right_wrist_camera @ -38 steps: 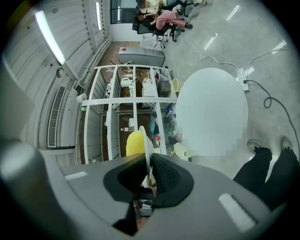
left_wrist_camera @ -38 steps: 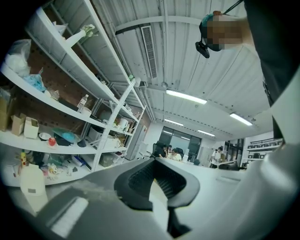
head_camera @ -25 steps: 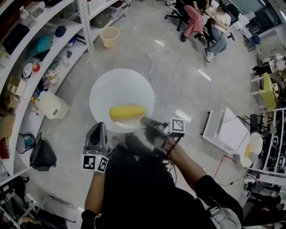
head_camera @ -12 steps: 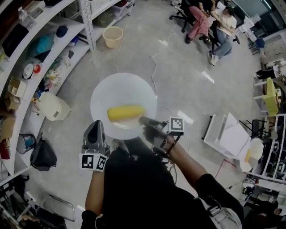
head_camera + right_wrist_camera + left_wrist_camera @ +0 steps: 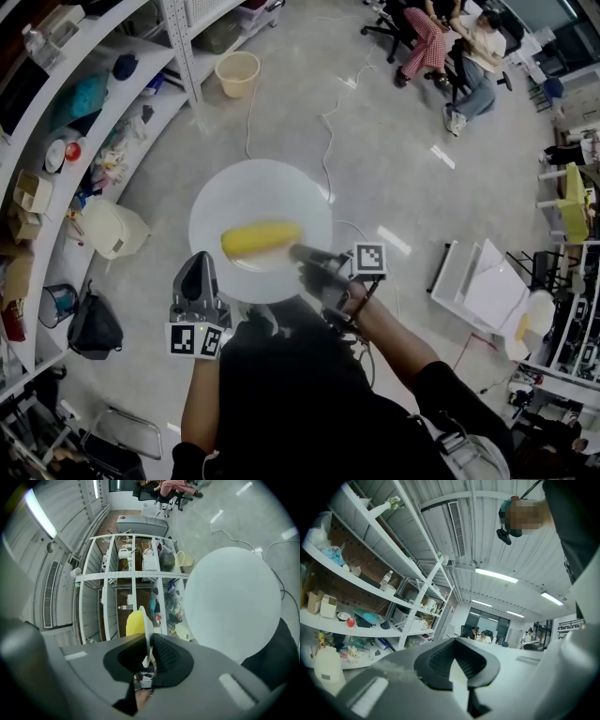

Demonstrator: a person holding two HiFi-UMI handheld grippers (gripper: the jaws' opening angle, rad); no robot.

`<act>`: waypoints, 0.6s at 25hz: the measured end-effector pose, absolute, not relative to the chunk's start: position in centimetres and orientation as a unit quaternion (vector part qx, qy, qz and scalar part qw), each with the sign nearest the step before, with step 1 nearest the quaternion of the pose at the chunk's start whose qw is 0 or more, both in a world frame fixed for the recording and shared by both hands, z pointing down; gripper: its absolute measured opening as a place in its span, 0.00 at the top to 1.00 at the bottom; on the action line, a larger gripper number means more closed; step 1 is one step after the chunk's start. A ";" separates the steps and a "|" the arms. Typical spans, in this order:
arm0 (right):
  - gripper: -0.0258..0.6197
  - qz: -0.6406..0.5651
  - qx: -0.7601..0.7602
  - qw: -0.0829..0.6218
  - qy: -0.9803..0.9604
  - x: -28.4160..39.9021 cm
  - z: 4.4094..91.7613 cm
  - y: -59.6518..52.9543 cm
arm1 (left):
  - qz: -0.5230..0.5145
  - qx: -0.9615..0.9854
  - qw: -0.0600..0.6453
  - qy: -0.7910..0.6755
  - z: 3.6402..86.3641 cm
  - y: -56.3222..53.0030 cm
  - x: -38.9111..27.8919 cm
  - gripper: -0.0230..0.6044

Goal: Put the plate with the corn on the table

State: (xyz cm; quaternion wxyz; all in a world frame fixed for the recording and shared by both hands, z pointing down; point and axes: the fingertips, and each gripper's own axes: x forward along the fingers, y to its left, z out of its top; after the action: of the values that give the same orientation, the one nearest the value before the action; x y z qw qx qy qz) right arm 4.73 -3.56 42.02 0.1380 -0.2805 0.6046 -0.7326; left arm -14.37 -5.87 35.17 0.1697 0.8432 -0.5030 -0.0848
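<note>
Head view: right tongs [image 5: 300, 251] pinch the near rim of the white plate [image 5: 267, 192], held in the air above the floor [image 5: 394, 169]; corn [image 5: 261, 239] lies just ahead of their tips; left tongs [image 5: 200, 266], jaws pressed together, sit just beside the plate's rim.

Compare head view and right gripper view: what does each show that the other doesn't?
Head view only: the left gripper and the corn at full length. Right gripper view only: the plate edge-on, rim clamped by the right gripper, with a gap to the round white table. Both: corn, table, shelving, seated people, right gripper.
</note>
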 end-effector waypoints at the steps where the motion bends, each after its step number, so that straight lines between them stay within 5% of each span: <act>1: 0.90 -0.734 -0.280 0.135 0.604 4.8 42.2 -3.9 | -0.085 0.842 0.170 -0.505 35.3 -6.3 -14.4 0.96; 15: 0.90 -0.735 -0.251 0.089 0.623 5.4 46.6 -6.5 | -0.076 0.830 0.184 -0.521 39.2 -9.0 -13.6 0.96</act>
State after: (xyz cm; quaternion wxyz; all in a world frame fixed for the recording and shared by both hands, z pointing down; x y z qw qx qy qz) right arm 5.40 -6.46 46.58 0.0892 -0.2511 0.6233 -0.7352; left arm -13.65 -8.99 39.22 0.1838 0.8302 -0.5208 -0.0756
